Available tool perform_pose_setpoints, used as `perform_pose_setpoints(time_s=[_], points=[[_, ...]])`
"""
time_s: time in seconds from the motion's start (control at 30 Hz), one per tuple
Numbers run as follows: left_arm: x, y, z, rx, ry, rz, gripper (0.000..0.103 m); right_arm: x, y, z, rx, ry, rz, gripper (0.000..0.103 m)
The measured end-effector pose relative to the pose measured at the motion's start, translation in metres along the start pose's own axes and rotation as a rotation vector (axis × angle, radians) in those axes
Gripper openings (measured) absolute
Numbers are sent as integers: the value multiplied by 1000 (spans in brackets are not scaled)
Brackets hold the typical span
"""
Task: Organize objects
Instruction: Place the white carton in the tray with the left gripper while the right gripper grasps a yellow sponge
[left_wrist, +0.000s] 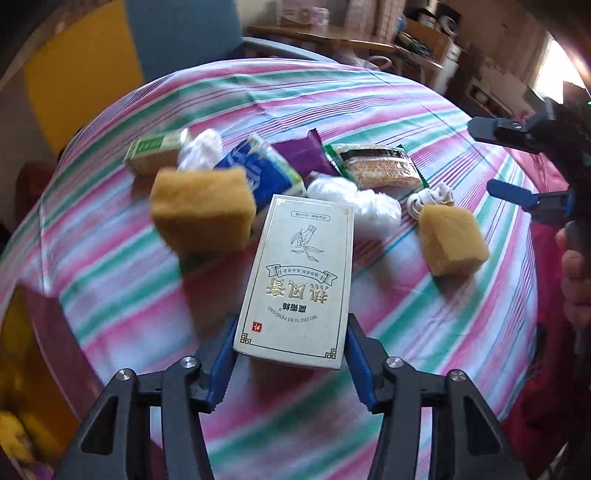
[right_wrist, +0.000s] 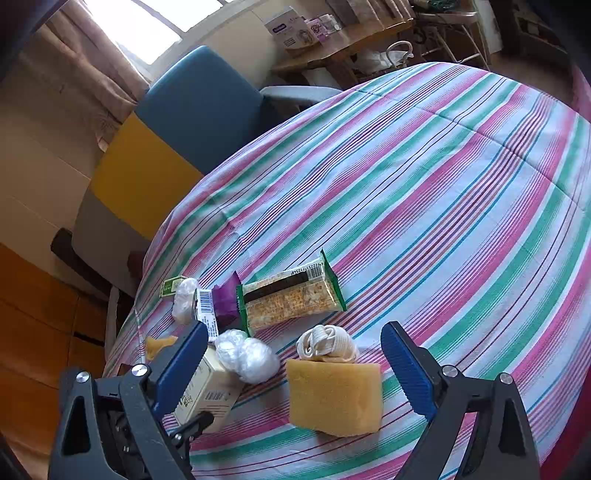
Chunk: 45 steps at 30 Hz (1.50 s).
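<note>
- The left gripper (left_wrist: 290, 363) had black, angular linkage arms with triangular cut-outs.
- Round silver screws sat at the arm joints.
- Its fingers (left_wrist: 221, 365) were blue pads with fine ribbing on the inner faces.
- The right gripper (right_wrist: 295, 373) was built alike: black frame, silver screws, ribbed blue fingers (right_wrist: 408, 373).
- A bare-skinned hand (left_wrist: 574, 280) showed at the left view's right edge.

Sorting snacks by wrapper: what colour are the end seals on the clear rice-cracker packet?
Green, on the rice-cracker packet; the right wrist view shows it best.
</note>
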<state>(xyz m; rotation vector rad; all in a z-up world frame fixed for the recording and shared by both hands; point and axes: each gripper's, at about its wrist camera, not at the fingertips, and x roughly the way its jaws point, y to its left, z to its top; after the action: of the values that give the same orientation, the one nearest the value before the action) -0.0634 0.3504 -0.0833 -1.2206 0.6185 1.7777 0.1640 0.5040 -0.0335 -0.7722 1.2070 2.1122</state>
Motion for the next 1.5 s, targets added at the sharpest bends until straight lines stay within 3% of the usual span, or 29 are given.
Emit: perform_pose_setpoints(time_s=[0.13, 0.33, 0.6, 0.9, 0.93, 0.97, 1.0, 1.27, 1.5], points=[[-19, -17, -44, -52, -27, -20, 55, 6, -1, 0, 2, 24, -11, 95], [-39, -25, -82, -123, -67, -26, 55, 19, 0, -3, -17, 89, -45, 94], [-35, -27, -71, -138, -66, -6, 55, 47, 6, -19, -87, 237, -130, 94], [-28, -29, -71, -151, -81, -10, 54, 56, 7, -26, -141, 279, -189, 94], [-30, -28, -72, -162, -88, -16, 54, 58, 10, -28, -165, 288, -205, 89], [-32, -27, -74, -170, -93, -21, 53, 59, 13, -30, -192, 295, -220, 64], [-35, -25, -75, -176, -101, -23, 53, 62, 15, -33, -224, 305, -251, 52], [-92, -8, -94, -249, -206, -53, 53, 65, 18, -35, -295, 307, -284, 52], [-136, 29, -129, -354, -283, 5, 52, 68, 19, -34, -308, 319, -299, 57]])
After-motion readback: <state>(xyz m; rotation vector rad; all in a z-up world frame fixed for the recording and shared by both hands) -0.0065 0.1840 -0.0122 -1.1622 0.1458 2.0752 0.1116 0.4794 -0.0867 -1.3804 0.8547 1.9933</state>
